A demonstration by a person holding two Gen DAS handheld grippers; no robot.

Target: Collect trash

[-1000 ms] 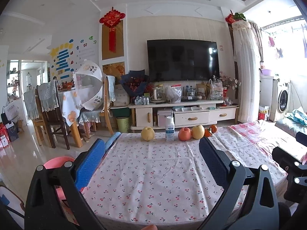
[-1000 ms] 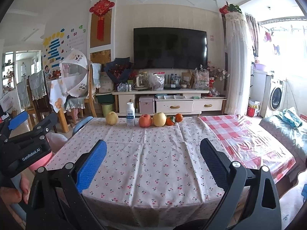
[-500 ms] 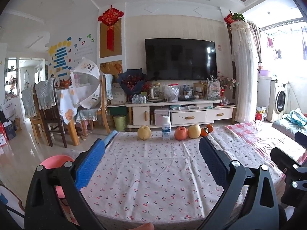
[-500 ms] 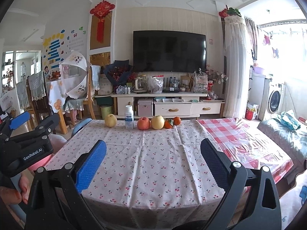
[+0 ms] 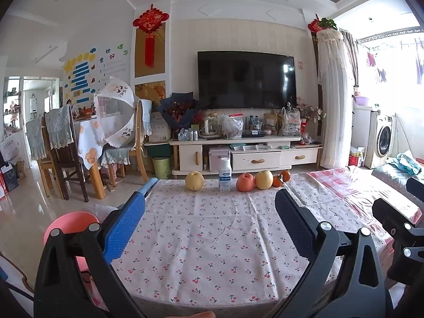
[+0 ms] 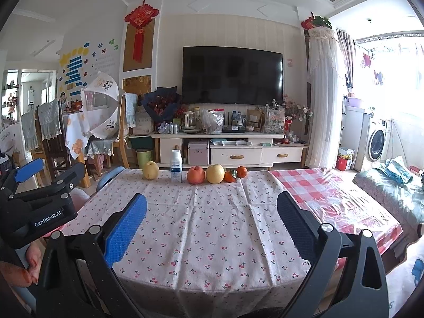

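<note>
A small white bottle [image 5: 225, 174] stands at the far edge of the table with the cherry-print cloth [image 5: 206, 238], in a row with a yellow pear [image 5: 194, 181], a red apple [image 5: 245, 182], another pear [image 5: 263, 179] and small oranges [image 5: 281, 178]. The bottle also shows in the right wrist view [image 6: 176, 165]. My left gripper [image 5: 209, 228] is open and empty over the table's near edge. My right gripper [image 6: 212, 228] is open and empty beside it, to the right. No clear trash shows on the cloth.
A green waste bin [image 5: 161, 165] stands on the floor by the TV cabinet [image 5: 246, 156]. A red checked cloth [image 6: 331, 198] covers the table's right part. Dining chairs [image 5: 61, 156] stand left, a pink stool [image 5: 70, 225] by the table's left corner, a washing machine [image 5: 383, 143] right.
Both grippers have drawn back slightly from the table and risen a little; the fruit row looks a bit farther away. Both jaws stay open.
</note>
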